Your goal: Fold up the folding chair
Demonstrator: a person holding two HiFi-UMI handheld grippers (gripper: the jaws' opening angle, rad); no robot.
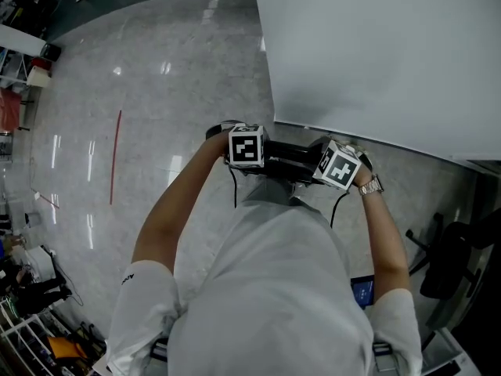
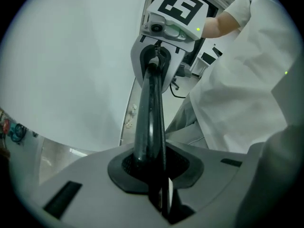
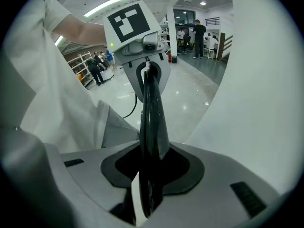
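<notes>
**Both grippers clamped on the chair's black bar**

From where I stand, the person in the white shirt point(image 1: 274, 288) is right up against the edge of the big white table point(image 1: 376, 53), with both arms stretched forward and the two tools close together. The left gripper point(image 1: 246, 151) and the right gripper point(image 1: 338, 167) each hold one end of the same short black bar point(image 1: 290, 157). That bar is all that shows of the folding chair. The rest of it is hidden below the person's body, so I cannot tell how far it is folded.

In the left gripper view, the jaws are closed tight on the bar point(image 2: 149, 122). The bar runs straight up to the other tool, just under its marker cube point(image 2: 179, 6). The right gripper view shows the same from the other side: its jaws pinch the bar point(image 3: 151, 127), which leads across to the left tool's cube point(image 3: 129, 22).

There is a watch point(image 1: 372, 186) on the right wrist. A red line point(image 1: 115, 157) is marked on the shiny grey floor point(image 1: 156, 92) to the left, and a black office chair point(image 1: 462, 257) stands to the right. Some people point(image 3: 198, 32) stand far back in the room.
</notes>
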